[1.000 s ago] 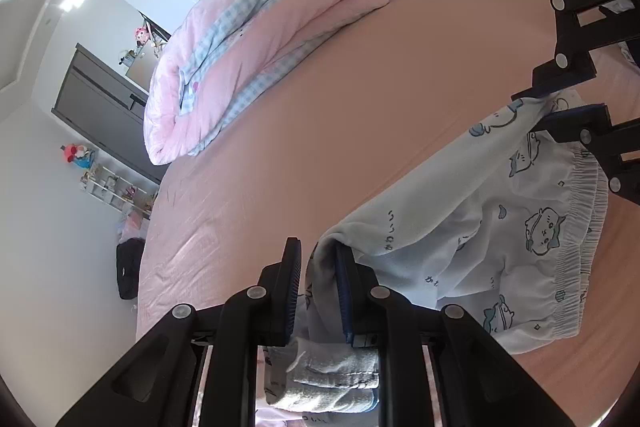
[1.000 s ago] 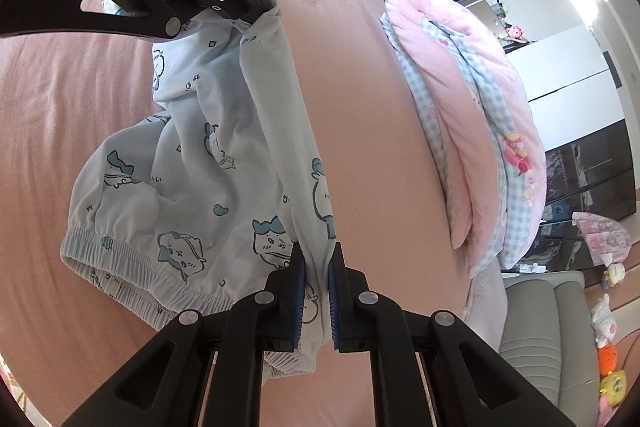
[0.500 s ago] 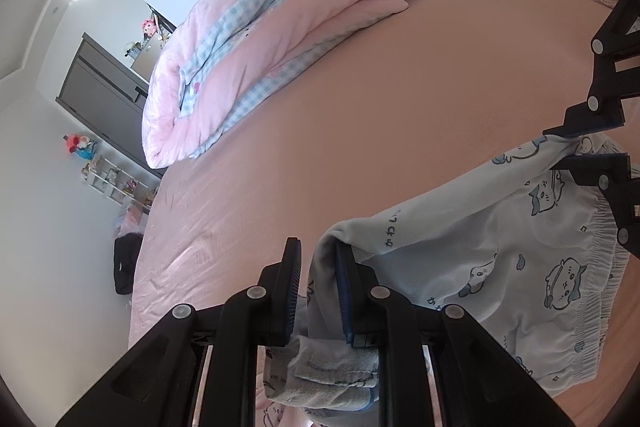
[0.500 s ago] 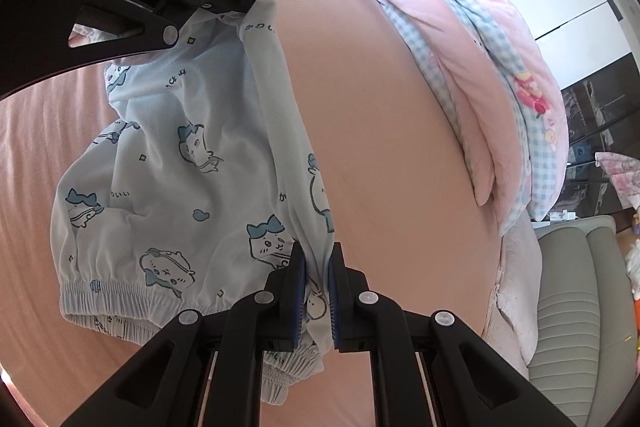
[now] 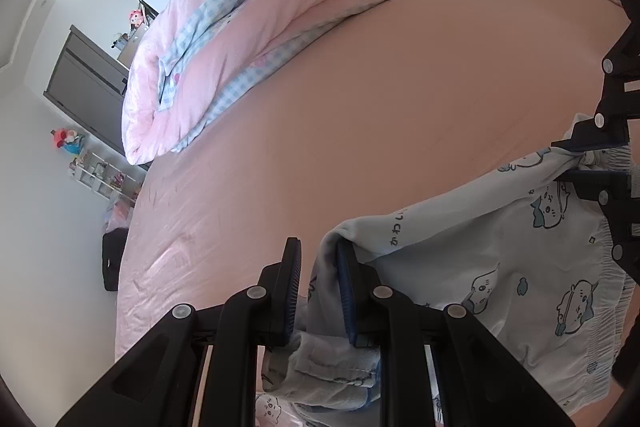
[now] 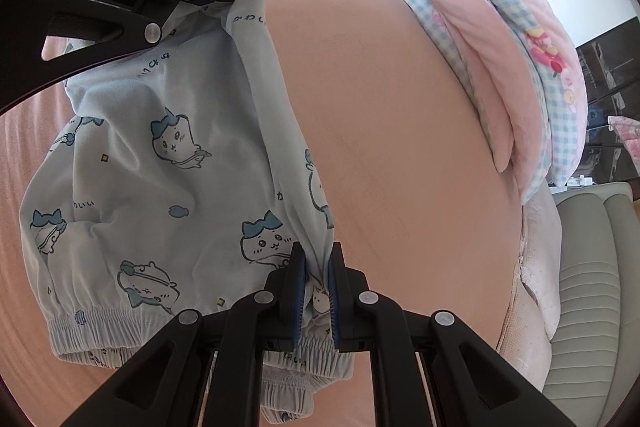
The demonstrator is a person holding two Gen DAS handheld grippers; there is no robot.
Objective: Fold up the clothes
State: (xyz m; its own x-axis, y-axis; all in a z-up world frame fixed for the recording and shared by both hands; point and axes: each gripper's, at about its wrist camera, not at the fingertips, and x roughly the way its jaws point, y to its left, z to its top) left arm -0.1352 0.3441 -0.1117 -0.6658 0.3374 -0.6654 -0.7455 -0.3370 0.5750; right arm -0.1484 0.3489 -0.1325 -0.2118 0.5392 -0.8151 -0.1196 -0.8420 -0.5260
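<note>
While the pale blue printed shorts (image 6: 160,163) hang just above the pink bed (image 6: 400,107), their folded edge runs taut between both claws: right claw (image 6: 316,291) clamped at the waistband end, left claw (image 5: 318,283) clamped on the far corner.

Printed text, Japanese hiragana, dark blue, on the pale blue cartoon-print garment (image 6: 160,131):
- "かわい", on the folded edge beside the left hand-held gripper (image 5: 318,291); last character cut by the fold.
- Further short hiragana groups scattered among the cartoon animals; too small or creased to read.
</note>
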